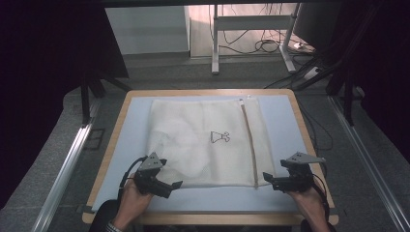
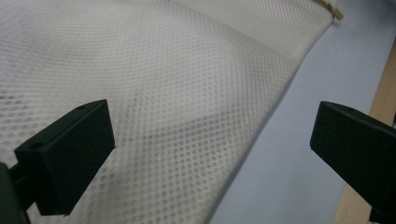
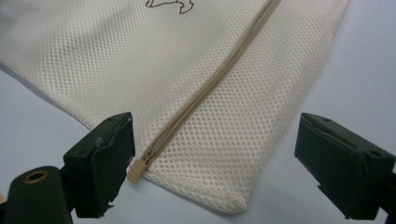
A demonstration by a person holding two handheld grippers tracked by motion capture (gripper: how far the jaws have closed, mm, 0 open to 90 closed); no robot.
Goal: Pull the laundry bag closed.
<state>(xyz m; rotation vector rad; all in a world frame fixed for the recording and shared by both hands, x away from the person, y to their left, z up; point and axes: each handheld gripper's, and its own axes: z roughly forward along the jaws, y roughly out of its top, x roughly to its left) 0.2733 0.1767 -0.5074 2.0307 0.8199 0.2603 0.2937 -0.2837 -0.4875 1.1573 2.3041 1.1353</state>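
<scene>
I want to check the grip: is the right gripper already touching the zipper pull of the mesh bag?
Cannot tell. In the right gripper view the zipper pull sits right beside one pad of the open right gripper.

The right gripper (image 3: 215, 163) holds its two black fingers (image 3: 100, 163) wide apart above the near corner of a cream mesh bag (image 3: 140, 65). A beige zipper (image 3: 210, 84) runs diagonally across the mesh. Its pull tab (image 3: 136, 170) lies just beside the left finger. The bag rests on the pale blue desk (image 3: 364, 60).
</scene>
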